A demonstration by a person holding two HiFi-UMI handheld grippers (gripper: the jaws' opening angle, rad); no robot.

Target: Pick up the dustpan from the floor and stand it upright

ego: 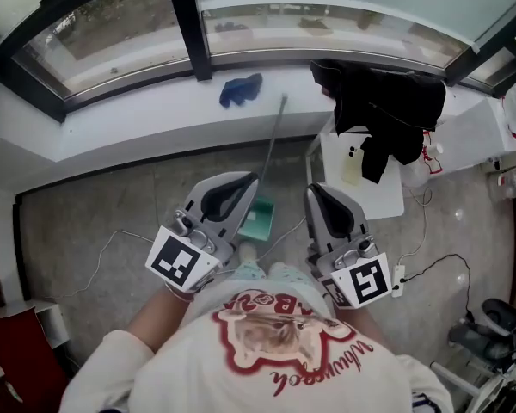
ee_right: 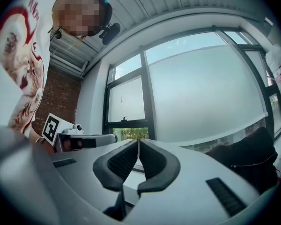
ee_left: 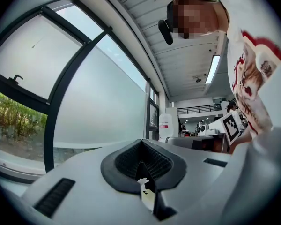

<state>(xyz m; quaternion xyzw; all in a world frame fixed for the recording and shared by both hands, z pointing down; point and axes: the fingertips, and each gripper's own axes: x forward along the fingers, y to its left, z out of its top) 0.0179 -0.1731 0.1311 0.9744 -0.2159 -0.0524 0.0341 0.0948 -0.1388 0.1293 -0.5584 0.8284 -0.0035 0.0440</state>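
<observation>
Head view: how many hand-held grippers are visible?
2. The left hand-held gripper is left of the green dustpan; the right hand-held gripper is right of it. None seems hidden.

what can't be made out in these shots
Green plastic dustpan: head view, mostly hidden behind the left gripper; whether it lies flat or stands is unclear.
Floor and dustpan: absent from both gripper views, which face the windows.
White table: head view, top partly covered by black cloth.
</observation>
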